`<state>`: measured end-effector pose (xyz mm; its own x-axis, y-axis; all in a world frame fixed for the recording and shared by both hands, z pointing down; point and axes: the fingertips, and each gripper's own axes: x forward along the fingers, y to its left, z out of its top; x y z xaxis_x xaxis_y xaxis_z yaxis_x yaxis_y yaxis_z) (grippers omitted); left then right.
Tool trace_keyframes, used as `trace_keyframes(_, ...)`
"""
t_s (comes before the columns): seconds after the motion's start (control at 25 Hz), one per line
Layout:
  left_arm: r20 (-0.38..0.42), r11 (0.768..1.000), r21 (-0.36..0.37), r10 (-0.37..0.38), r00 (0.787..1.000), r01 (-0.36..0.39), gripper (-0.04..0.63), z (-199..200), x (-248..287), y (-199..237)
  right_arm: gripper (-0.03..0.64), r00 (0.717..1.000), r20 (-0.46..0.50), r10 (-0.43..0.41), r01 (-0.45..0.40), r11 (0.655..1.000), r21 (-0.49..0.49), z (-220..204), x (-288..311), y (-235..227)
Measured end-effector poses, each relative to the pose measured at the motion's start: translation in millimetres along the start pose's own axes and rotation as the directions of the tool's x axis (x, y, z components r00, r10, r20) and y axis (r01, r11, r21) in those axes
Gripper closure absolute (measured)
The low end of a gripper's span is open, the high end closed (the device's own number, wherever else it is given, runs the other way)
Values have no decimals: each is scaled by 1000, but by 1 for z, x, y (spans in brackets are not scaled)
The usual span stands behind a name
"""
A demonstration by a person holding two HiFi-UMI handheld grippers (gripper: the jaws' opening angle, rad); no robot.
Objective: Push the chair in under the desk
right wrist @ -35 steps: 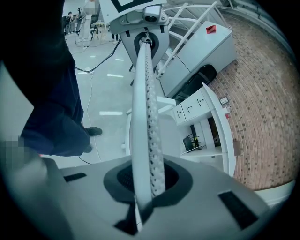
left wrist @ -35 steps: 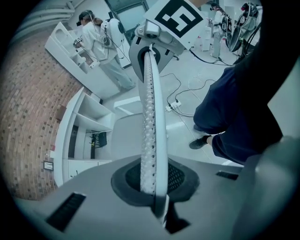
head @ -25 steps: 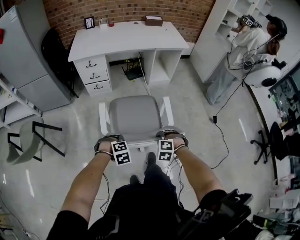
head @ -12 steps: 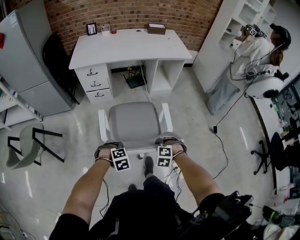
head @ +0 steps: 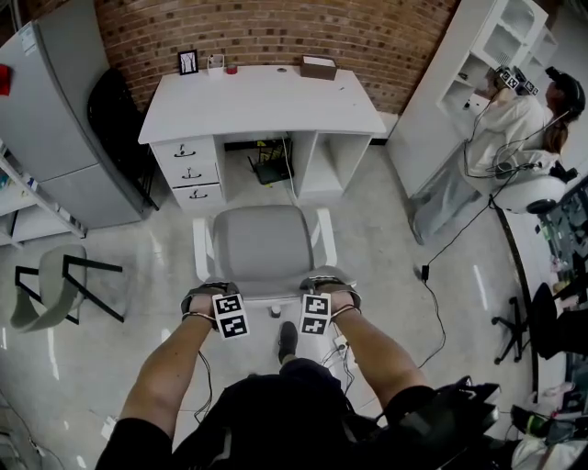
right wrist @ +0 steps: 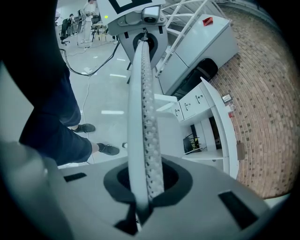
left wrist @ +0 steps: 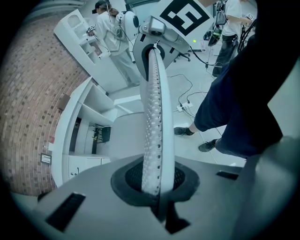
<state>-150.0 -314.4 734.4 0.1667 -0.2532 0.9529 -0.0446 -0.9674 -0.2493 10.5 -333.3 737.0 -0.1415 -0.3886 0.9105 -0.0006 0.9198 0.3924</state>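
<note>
Left gripper (left wrist: 157,185) and right gripper (right wrist: 145,185) each clamp the chair (head: 262,240) back's rim, set apart for a straight push. Desk (head: 262,96) opening dead ahead; chair not under yet.

The head view is bright and evenly lit from overhead, with only soft shadows under the desk (head: 262,96) and pale glare streaks on the glossy floor (head: 478,275); its wide lens bows the brick wall (head: 276,27) and the shelves (head: 478,64) toward the edges. Both gripper views carry a cool bluish cast, a dark round border and strong barrel distortion. In them the chair back (left wrist: 154,93) is sharp at mid-frame and blurred close to the lens.
</note>
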Motion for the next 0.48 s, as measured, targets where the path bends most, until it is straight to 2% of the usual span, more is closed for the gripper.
trace_keyframes(0.48,-29,1000,-9,12,1000,-12,569,9,19,55,591,1000,6,14,-13,1000,-10,-13,21,-51)
